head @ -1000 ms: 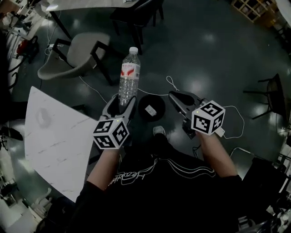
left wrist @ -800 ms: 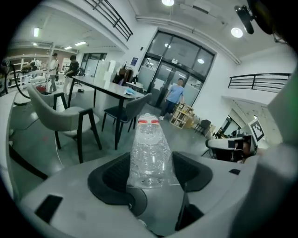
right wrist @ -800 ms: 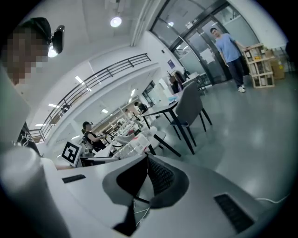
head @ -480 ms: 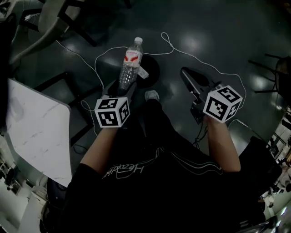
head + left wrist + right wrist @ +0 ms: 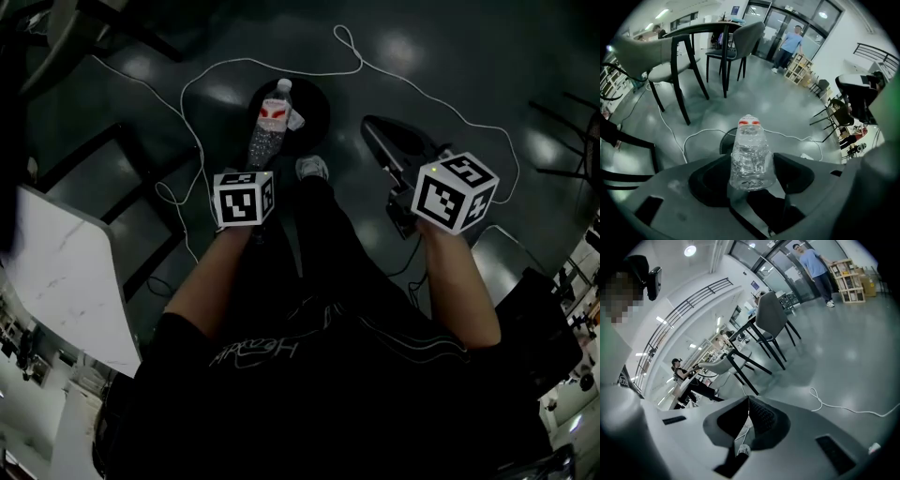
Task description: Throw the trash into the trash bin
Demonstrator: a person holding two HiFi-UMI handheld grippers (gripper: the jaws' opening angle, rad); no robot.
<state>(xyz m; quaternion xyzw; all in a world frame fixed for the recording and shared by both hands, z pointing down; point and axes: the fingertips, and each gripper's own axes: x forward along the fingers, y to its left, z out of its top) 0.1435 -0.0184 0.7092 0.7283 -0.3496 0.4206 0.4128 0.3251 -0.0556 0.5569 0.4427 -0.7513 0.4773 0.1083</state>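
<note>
A clear plastic water bottle [image 5: 269, 131] with a red label is held by its base in my left gripper [image 5: 256, 167], whose jaws press on both its sides. The bottle points neck-first, away and down, over a round black trash bin [image 5: 317, 111] on the floor. In the left gripper view the bottle [image 5: 751, 157] sits between the dark pads, with the bin's rim [image 5: 723, 141] just behind it. My right gripper [image 5: 373, 129] hangs to the right of the bin, shut and empty. In its own view the right gripper [image 5: 748, 403] shows its pads closed together.
A white cable [image 5: 202, 84] loops over the dark floor around the bin. A white table [image 5: 56, 272] stands at the left, with chair legs [image 5: 84, 159] beside it. The person's shoe [image 5: 312, 169] is just in front of the bin. Chairs [image 5: 679, 51] and a distant person [image 5: 790, 42] lie beyond.
Both grippers have come down toward the floor. The bottle has tipped from nearly upright to pointing down over the bin, which now lies right under its neck.
</note>
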